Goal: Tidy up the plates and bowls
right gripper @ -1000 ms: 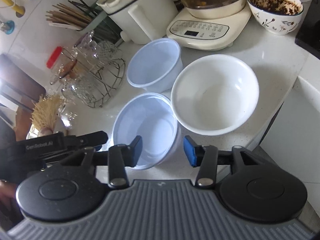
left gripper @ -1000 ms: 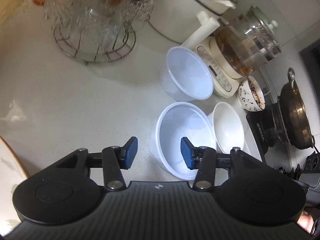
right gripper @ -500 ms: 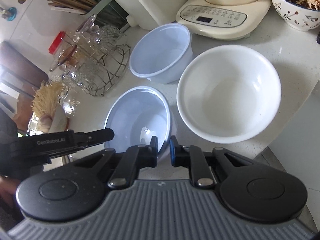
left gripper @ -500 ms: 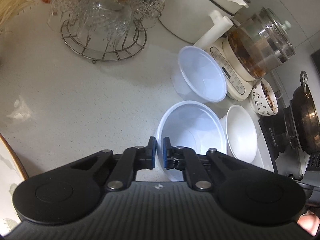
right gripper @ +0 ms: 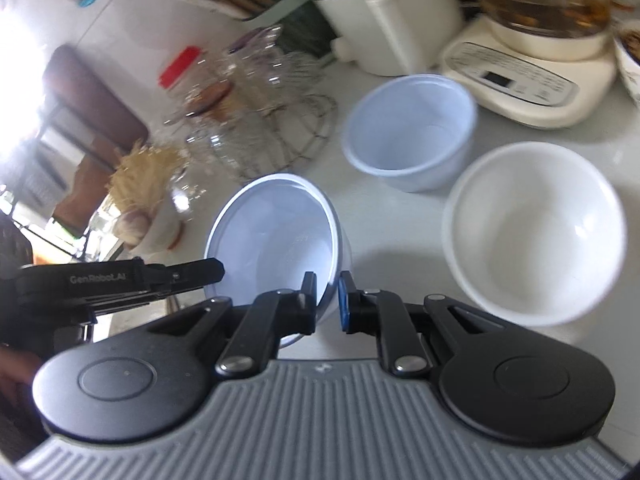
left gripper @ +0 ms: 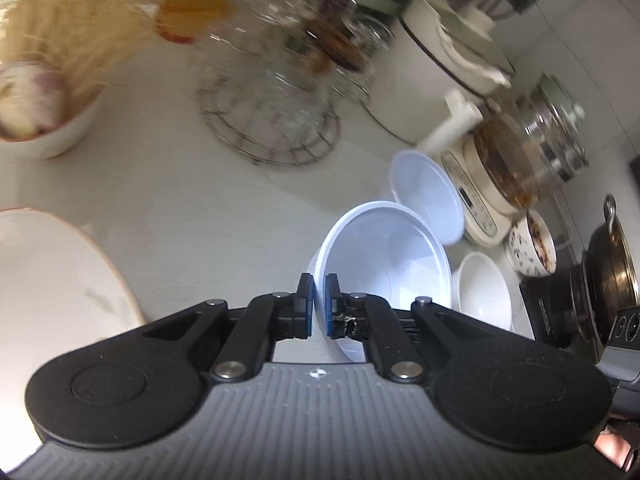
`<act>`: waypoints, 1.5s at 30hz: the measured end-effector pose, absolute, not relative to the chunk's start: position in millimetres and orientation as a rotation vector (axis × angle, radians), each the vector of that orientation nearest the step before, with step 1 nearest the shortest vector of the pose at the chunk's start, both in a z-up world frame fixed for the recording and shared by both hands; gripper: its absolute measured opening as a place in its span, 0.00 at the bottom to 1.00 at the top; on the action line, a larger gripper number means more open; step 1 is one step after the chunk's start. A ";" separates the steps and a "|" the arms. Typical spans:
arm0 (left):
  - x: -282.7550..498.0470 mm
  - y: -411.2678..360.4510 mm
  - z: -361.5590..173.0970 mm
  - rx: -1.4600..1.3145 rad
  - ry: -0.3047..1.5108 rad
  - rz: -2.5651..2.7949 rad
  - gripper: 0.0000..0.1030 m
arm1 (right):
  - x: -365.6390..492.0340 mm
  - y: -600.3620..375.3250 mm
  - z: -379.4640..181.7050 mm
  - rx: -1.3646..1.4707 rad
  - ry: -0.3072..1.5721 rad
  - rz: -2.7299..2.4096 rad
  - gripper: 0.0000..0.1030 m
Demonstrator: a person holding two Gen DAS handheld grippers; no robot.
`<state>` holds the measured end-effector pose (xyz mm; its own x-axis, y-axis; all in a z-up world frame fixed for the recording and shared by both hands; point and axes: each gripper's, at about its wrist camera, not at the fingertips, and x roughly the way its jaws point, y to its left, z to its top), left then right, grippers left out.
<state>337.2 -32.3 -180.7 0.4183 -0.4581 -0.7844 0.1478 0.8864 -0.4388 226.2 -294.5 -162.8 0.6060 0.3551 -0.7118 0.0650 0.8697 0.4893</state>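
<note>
Here both grippers, left and right, pinch 1 bowl by its rim, tilted off the counter; we should level it, then nest it into the bowl at 1 o'clock.

Two plastic bowls, one ceramic bowl

A pale speckled countertop is spread out ahead of the claw, white tiled wall seen far right, glare flooding in at left.
</note>
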 end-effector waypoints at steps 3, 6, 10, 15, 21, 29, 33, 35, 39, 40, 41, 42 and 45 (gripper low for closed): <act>332.5 -15.2 -180.7 -0.356 1.077 -0.345 0.06 | 232.4 -281.2 -163.6 0.481 0.923 0.213 0.13; 328.4 -2.3 -185.2 -0.376 1.092 -0.305 0.06 | 236.6 -270.1 -163.8 0.453 0.931 0.242 0.13; 323.1 5.6 -191.1 -0.382 1.103 -0.274 0.07 | 240.3 -261.1 -168.8 0.433 0.954 0.254 0.13; 321.7 10.2 -199.4 -0.375 1.128 -0.247 0.07 | 242.7 -253.6 -176.4 0.417 0.983 0.257 0.13; 322.8 10.3 -207.4 -0.346 1.153 -0.240 0.07 | 243.3 -249.9 -184.3 0.406 1.009 0.245 0.13; 325.4 6.9 -213.2 -0.327 1.166 -0.248 0.07 | 244.1 -248.0 -189.0 0.403 1.018 0.233 0.15; 326.5 4.2 -211.4 -0.309 1.175 -0.248 0.08 | 243.6 -247.9 -187.7 0.406 1.012 0.222 0.16; 327.2 1.2 -209.5 -0.301 1.170 -0.248 0.19 | 242.7 -248.2 -186.4 0.405 1.010 0.215 0.16; 326.0 -4.2 -203.9 -0.265 1.156 -0.233 0.43 | 241.2 -247.0 -184.1 0.402 1.008 0.199 0.16; 325.1 -5.5 -201.8 -0.244 1.151 -0.227 0.44 | 240.6 -247.1 -183.5 0.401 1.006 0.195 0.18; 324.2 -6.4 -199.6 -0.230 1.146 -0.226 0.44 | 239.9 -247.4 -182.5 0.399 1.002 0.192 0.20; 323.3 -6.6 -197.4 -0.227 1.141 -0.227 0.44 | 238.9 -248.0 -181.3 0.399 0.994 0.186 0.30; 320.3 -5.9 -188.8 -0.215 1.119 -0.220 0.44 | 235.1 -250.5 -175.8 0.395 0.960 0.177 0.48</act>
<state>320.3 -5.9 -188.8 0.4191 -0.2814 -0.8632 0.0666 0.9577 -0.2799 235.1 -250.5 -175.8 0.5657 0.3188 -0.7605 0.0268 0.9146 0.4034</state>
